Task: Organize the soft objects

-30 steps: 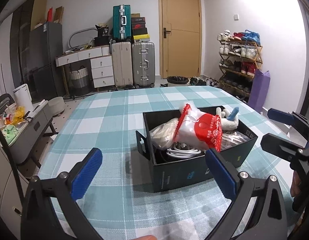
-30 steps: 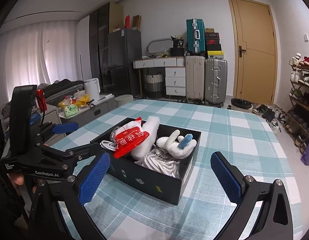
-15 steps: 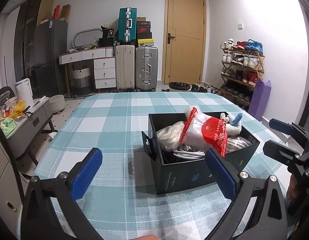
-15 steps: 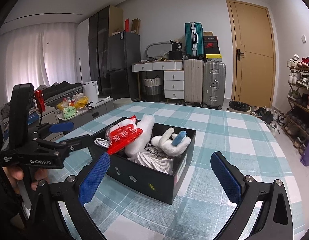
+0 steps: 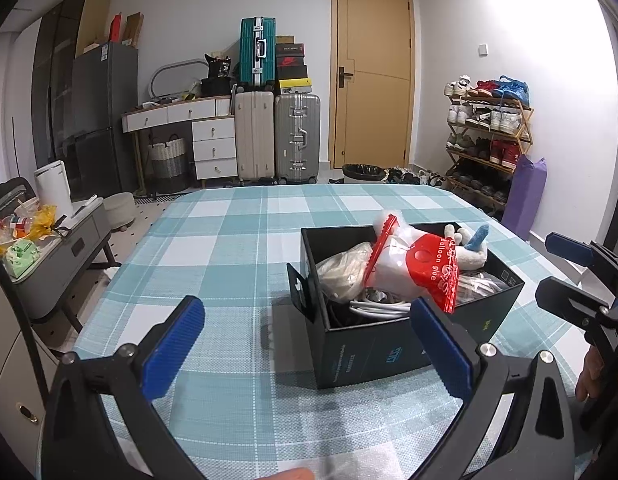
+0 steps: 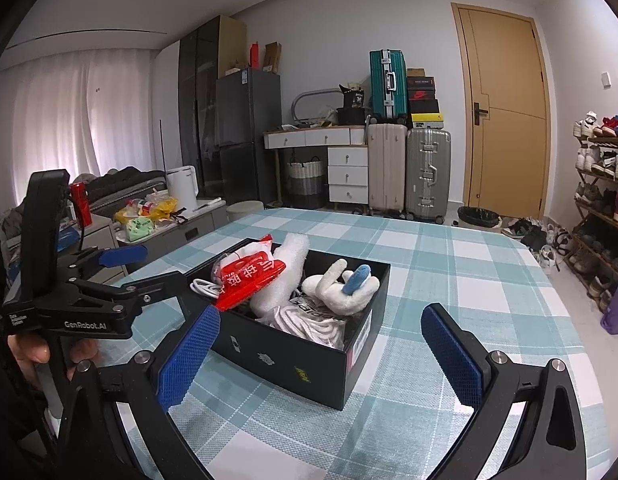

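A black box (image 5: pixel 373 356) (image 6: pixel 293 364) stands on the checked tablecloth (image 5: pixel 229 248). It holds a red and white bag (image 5: pixel 425 272) (image 6: pixel 249 276), a white plush toy with a blue part (image 5: pixel 475 248) (image 6: pixel 345 286), white foam (image 6: pixel 285 276), white cable (image 5: pixel 377 306) and grey cloth (image 6: pixel 313 320). My left gripper (image 5: pixel 309 344) is open and empty, in front of the box's near left side. My right gripper (image 6: pixel 321 348) is open and empty, near the box's right side. Each gripper shows in the other's view, the right (image 5: pixel 569 276) and the left (image 6: pixel 121 268).
The table's left edge drops to a grey side cabinet (image 5: pixel 49 264) with clutter. Behind the table are suitcases (image 5: pixel 277 148), a drawer desk (image 5: pixel 189 128), a fridge (image 5: pixel 101 120), a door (image 5: pixel 373 76) and a shoe rack (image 5: pixel 485 140).
Both grippers have drawn back and risen a little from the box. Both stay open and empty. The box and its contents have not moved.
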A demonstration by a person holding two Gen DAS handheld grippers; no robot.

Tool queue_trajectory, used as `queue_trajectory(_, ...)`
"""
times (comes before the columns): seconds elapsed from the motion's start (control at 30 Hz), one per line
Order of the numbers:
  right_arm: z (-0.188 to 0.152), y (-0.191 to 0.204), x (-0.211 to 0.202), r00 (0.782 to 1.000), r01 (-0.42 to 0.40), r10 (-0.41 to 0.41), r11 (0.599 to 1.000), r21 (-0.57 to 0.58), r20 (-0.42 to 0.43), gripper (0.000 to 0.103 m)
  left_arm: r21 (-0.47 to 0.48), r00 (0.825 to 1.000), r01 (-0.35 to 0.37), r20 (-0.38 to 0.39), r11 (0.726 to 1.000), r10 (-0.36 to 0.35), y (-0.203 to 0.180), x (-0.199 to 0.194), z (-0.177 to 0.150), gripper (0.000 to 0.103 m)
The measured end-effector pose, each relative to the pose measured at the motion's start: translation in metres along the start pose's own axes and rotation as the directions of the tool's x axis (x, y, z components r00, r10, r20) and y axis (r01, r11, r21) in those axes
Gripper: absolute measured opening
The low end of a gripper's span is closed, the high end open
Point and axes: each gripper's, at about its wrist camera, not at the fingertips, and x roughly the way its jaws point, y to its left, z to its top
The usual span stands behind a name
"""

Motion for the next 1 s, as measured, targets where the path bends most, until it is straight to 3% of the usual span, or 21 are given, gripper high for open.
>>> queue_trajectory(1.0, 0.001, 0.0004, 0.0047, 1.0, -0.001, 0.001, 1.0, 0.005, -0.005, 0.102, 0.004, 1.0, -0.001, -0.002, 1.0, 0.001, -0.0001, 0.0001, -0.0002, 0.103)
